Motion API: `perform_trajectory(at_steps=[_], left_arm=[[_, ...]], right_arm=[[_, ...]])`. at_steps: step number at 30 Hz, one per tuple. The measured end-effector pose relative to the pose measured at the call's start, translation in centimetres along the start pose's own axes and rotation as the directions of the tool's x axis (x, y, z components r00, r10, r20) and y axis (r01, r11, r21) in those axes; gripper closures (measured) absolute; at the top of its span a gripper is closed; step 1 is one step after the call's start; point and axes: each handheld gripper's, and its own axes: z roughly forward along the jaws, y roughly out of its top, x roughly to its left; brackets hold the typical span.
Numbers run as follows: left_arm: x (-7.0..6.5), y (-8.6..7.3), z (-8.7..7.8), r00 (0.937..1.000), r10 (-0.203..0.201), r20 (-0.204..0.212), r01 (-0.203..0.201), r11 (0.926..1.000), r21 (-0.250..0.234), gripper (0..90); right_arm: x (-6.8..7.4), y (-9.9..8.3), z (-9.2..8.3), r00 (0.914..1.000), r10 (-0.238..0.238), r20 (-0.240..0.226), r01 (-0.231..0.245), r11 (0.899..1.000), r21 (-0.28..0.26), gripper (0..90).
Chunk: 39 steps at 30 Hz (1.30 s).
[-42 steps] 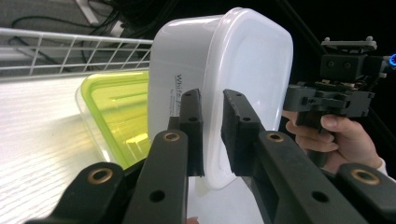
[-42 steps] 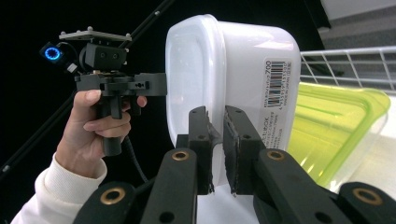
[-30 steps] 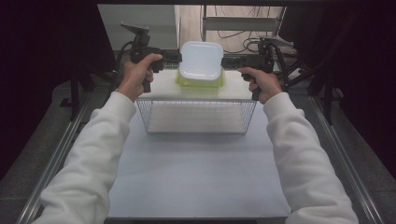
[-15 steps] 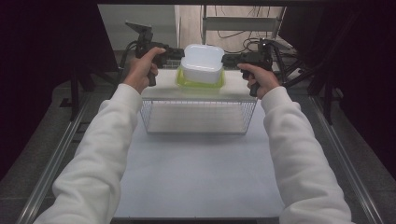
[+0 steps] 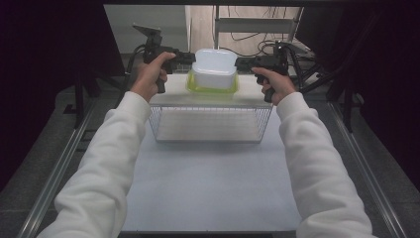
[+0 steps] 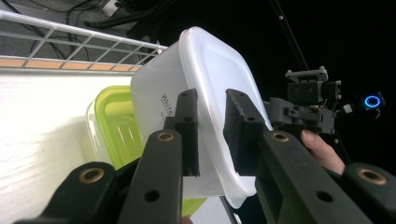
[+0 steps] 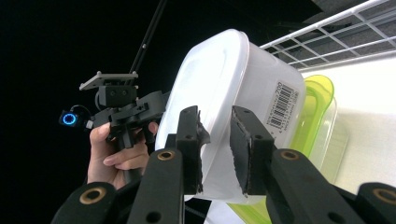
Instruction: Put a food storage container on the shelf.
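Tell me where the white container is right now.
In the high view the white container sits at the far middle of the table, atop the green-lidded container on the wire basket, between the left gripper and right gripper, each gripping one rim.

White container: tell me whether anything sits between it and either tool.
Nothing visible does. The left tool and the right tool each have their jaws at an opposite edge of the white container, which sits over the green container on the wire rack.
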Motion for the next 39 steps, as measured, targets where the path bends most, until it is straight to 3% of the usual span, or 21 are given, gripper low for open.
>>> perform_trajectory(at_steps=[5, 10, 14, 16, 18, 22, 24, 26, 27, 29, 32, 33, 34, 36, 38, 39], left_arm=[[-0.1, -0.4, -0.1, 1.0000, 0.006, 0.005, -0.006, 1.0000, -0.002, 75.7], [0.3, -0.9, -0.2, 0.9987, -0.006, 0.050, 0.007, 0.9999, -0.007, 76.1], [0.0, -1.0, -0.3, 0.9992, 0.013, 0.037, -0.012, 0.9998, -0.014, 75.7], [-0.1, -1.0, -0.6, 0.9983, 0.028, 0.050, -0.026, 0.9984, -0.050, 73.6], [-0.7, -1.1, -1.2, 0.9974, 0.060, 0.040, -0.056, 0.9937, -0.097, 64.4], [-1.1, -1.3, -1.8, 0.9958, 0.089, 0.021, -0.087, 0.9912, -0.100, 56.2], [-1.5, -1.8, -2.4, 0.9914, 0.130, -0.015, -0.131, 0.9872, -0.091, 52.1], [-1.7, -2.1, -2.7, 0.9880, 0.152, -0.026, -0.154, 0.9845, -0.084, 49.5], [-2.1, -2.5, -2.9, 0.9814, 0.186, -0.049, -0.189, 0.9788, -0.078, 49.5], [-2.6, -3.2, -3.4, 0.9703, 0.231, -0.073, -0.236, 0.9691, -0.072, 46.0], [-2.9, -4.5, -4.5, 0.9657, 0.256, -0.043, -0.259, 0.9623, -0.083, 43.1], [-3.0, -5.0, -4.8, 0.9610, 0.271, -0.053, -0.275, 0.9576, -0.085, 42.4], [-3.0, -5.5, -5.2, 0.9559, 0.286, -0.068, -0.291, 0.9530, -0.085, 42.4], [-3.1, -6.6, -6.0, 0.9481, 0.303, -0.097, -0.311, 0.9470, -0.082, 41.4], [-3.0, -7.8, -6.8, 0.9426, 0.317, -0.106, -0.326, 0.9414, -0.087, 40.7], [-2.9, -8.6, -7.3, 0.9400, 0.323, -0.110, -0.332, 0.9393, -0.085, 40.5]], right_arm=[[0.1, 0.0, -0.1, 1.0000, -0.006, 0.006, 0.006, 1.000, -0.002, 72.8], [0.0, 0.0, -0.2, 0.9998, -0.014, 0.012, 0.014, 1.000, 0.000, 72.5], [0.0, 0.0, -0.1, 0.9993, -0.031, 0.019, 0.031, 1.000, 0.002, 69.0], [0.2, 0.0, -0.1, 0.9990, -0.038, 0.024, 0.038, 0.999, -0.004, 66.3], [0.6, -0.1, -0.4, 0.9952, -0.089, 0.040, 0.091, 0.995, -0.041, 58.2], [1.2, -0.2, -0.8, 0.9884, -0.137, 0.065, 0.141, 0.988, -0.061, 50.8], [1.8, -0.5, -1.4, 0.9756, -0.191, 0.107, 0.200, 0.977, -0.072, 46.4], [2.0, -0.6, -1.5, 0.9716, -0.205, 0.119, 0.214, 0.974, -0.070, 44.9], [2.3, -0.8, -1.7, 0.9643, -0.228, 0.134, 0.238, 0.969, -0.061, 44.1], [2.9, -1.4, -2.3, 0.9465, -0.283, 0.155, 0.292, 0.956, -0.035, 43.2], [3.7, -2.5, -3.1, 0.9174, -0.358, 0.174, 0.364, 0.931, -0.002, 40.8], [4.1, -3.3, -3.8, 0.8993, -0.396, 0.185, 0.400, 0.916, 0.017, 39.3], [4.1, -3.3, -3.8, 0.8993, -0.396, 0.185, 0.400, 0.916, 0.017, 39.3], [4.4, -4.2, -4.3, 0.8851, -0.423, 0.193, 0.426, 0.904, 0.032, 37.9], [4.7, -5.4, -4.9, 0.8605, -0.468, 0.202, 0.466, 0.883, 0.059, 36.5], [4.8, -5.9, -5.1, 0.8524, -0.481, 0.206, 0.478, 0.876, 0.067, 36.1]])
